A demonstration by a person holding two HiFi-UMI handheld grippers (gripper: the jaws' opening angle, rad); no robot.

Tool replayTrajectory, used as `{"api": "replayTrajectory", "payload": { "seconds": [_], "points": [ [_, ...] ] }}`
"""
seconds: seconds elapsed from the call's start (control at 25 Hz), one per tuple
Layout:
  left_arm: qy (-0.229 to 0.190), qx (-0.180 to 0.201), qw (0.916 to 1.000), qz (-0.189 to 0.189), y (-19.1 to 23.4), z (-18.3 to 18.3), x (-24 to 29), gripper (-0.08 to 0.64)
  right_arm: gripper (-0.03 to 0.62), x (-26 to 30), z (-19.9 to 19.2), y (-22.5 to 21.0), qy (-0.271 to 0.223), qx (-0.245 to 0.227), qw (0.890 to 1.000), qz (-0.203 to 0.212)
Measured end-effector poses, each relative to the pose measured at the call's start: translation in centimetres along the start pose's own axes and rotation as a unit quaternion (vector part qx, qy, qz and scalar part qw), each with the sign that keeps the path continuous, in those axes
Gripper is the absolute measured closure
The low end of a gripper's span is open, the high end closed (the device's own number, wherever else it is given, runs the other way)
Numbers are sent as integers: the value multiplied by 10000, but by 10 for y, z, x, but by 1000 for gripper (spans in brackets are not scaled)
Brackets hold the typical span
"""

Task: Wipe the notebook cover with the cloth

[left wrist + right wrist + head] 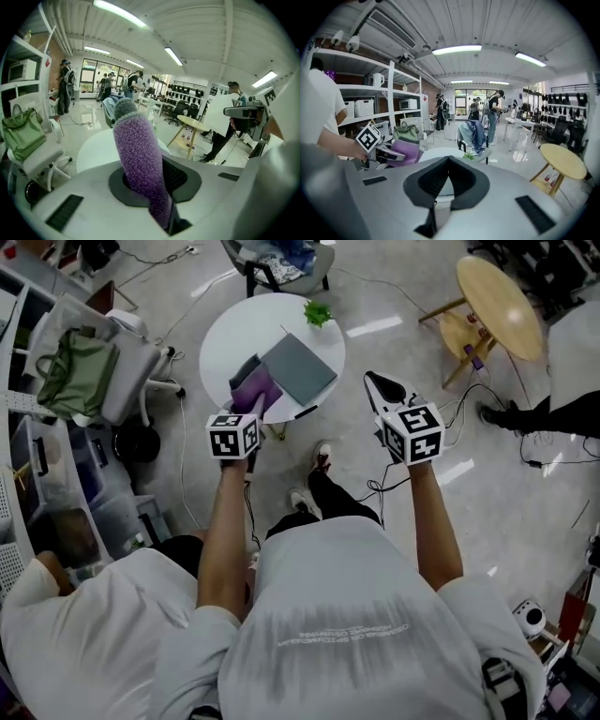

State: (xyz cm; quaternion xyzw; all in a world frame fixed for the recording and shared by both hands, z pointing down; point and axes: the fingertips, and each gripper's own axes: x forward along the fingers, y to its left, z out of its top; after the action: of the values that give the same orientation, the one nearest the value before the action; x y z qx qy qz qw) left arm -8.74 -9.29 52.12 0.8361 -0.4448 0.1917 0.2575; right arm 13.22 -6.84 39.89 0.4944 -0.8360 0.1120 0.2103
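A grey notebook (298, 369) lies closed on the round white table (234, 329). My left gripper (251, 403) is shut on a purple cloth (257, 388) with a grey end, held over the table's near edge just left of the notebook. In the left gripper view the cloth (139, 159) stands up between the shut jaws of the left gripper (157, 187) and hides the notebook. My right gripper (382, 388) hangs in the air right of the table, shut and empty. Its own view shows the right gripper (447, 159), the cloth (407, 152) and the table (440, 153).
A small green plant (319, 312) sits at the table's far edge. A white office chair carrying a green bag (80, 371) stands to the left, a round wooden table (500, 306) to the far right. Cables cross the floor. Another person (94, 634) stands close at left.
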Motion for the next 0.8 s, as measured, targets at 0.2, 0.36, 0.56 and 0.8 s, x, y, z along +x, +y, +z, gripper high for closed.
{"api": "replayTrajectory", "payload": {
  "seconds": [0.2,0.36,0.56,0.8],
  "points": [
    [-626,418,9970,198,-8,48,-42,508,590,-28,41,15,-580,-124,9981,174],
    [-1140,942,9886,263,-21,91,-77,508,590,-45,69,29,-718,-602,9956,13],
    [-1712,1427,9741,384,-33,140,-126,506,590,-62,111,42,-1103,-1059,9881,-145],
    [-2150,1879,9562,637,-42,175,-171,506,590,-71,150,61,-1454,-1305,9807,28]
  ]
}}
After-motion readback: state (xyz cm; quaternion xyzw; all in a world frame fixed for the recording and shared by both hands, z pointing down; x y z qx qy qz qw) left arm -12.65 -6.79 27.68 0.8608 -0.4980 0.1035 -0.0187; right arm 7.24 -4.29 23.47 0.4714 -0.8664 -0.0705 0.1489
